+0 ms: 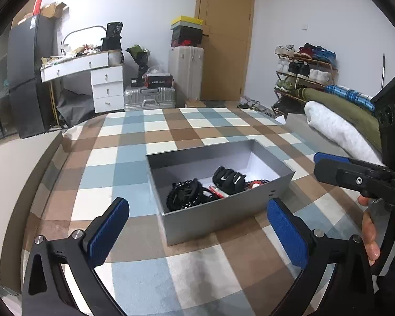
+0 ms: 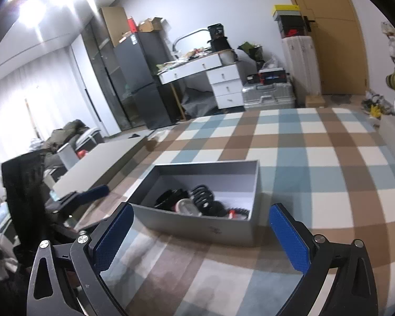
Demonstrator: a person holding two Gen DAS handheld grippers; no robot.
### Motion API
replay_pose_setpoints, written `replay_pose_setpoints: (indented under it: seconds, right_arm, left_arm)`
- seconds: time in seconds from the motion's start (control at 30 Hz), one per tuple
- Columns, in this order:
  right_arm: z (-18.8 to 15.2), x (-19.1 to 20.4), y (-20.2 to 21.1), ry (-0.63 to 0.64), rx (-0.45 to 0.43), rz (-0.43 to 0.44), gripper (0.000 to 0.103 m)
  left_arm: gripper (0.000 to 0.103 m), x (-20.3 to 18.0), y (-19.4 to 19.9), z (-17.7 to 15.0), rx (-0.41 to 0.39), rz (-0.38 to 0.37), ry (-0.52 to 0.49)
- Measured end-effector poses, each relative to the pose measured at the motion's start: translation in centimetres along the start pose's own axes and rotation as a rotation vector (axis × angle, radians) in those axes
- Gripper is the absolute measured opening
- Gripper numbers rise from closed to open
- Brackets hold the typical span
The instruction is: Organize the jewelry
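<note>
An open grey box (image 1: 213, 221) sits on the checked tablecloth (image 1: 134, 158). Inside lie black hair clips (image 1: 184, 193), a black clip with white marks (image 1: 229, 179) and a red beaded piece (image 1: 256, 183). My left gripper (image 1: 197, 226) is open and empty, just in front of the box's near wall. My right gripper (image 2: 201, 234) is open and empty, in front of the same box (image 2: 197, 226), whose jewelry (image 2: 197, 201) shows inside. The right gripper also shows at the right edge of the left wrist view (image 1: 355, 176).
A rolled white blanket (image 1: 337, 131) and green roll lie at the table's right side. A grey panel (image 2: 102, 163) lies at the table's left edge. Desk, suitcases, shoe rack and door stand beyond the table.
</note>
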State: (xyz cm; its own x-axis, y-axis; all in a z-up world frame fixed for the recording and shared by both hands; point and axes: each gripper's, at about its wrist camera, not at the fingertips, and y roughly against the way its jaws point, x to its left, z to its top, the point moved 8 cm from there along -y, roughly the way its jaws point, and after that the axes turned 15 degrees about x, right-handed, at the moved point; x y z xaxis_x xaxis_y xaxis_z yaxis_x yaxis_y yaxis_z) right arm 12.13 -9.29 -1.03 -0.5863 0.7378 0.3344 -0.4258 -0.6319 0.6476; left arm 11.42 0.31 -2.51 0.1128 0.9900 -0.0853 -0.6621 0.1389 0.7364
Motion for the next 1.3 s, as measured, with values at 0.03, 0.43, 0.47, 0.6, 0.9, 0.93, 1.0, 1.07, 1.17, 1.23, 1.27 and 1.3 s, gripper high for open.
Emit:
replay_pose_setpoints:
  seconds: [0.03,0.43,0.47,0.6,0.9,0.93,1.0,1.07,1.17,1.23,1.27,1.3]
  right_arm:
    - [-0.2,0.1,0.0,0.004,-0.003,-0.005,0.103]
    - [-0.7,0.8,0.6,0.098,-0.108,-0.092,0.103]
    - [-0.8,0.9,0.6,0.103,-0.113,-0.090,0.103]
    - [-0.9,1.0,0.5,0.111,-0.125,-0.081,0.103]
    - [-1.9,1.8,-0.6,0.171,-0.104,-0.137,0.103]
    - [-1.9,1.9,-0.5,0.178,-0.109,-0.138,0.103]
    - [-1.9,1.9,-0.4,0.183,-0.116,-0.137,0.103]
    - [-1.9,1.8,-0.4,0.176,-0.112,-0.138,0.103]
    - [-1.9,1.6,-0.4,0.166,-0.110,-0.134,0.103]
    - [-1.8,1.4,-0.4,0.161,-0.111,-0.132,0.103]
    - [-1.8,1.4,-0.4,0.160,-0.110,-0.133,0.103]
    - [-1.8,1.4,-0.5,0.159,-0.109,-0.134,0.103]
  left_arm:
    - [0.102,0.1,0.1,-0.1,-0.006,0.009,0.002]
    - [0.102,0.0,0.4,-0.7,-0.051,-0.009,0.003]
    - [0.102,0.0,0.4,-0.8,-0.052,-0.011,0.002]
    - [0.102,0.0,0.5,-0.9,-0.053,-0.009,0.003]
    - [0.102,-0.5,0.6,-0.9,-0.058,0.007,-0.021]
    - [0.102,-0.5,0.6,-0.9,-0.059,0.005,-0.022]
    - [0.102,-0.5,0.6,-0.9,-0.059,0.004,-0.021]
    - [0.102,-0.5,0.6,-0.9,-0.057,0.003,-0.019]
    - [0.102,-0.4,0.6,-0.9,-0.057,0.000,-0.016]
    - [0.102,-0.4,0.6,-0.9,-0.057,0.002,-0.016]
    - [0.102,-0.4,0.6,-0.8,-0.057,0.000,-0.016]
    - [0.102,-0.4,0.6,-0.8,-0.056,-0.001,-0.017]
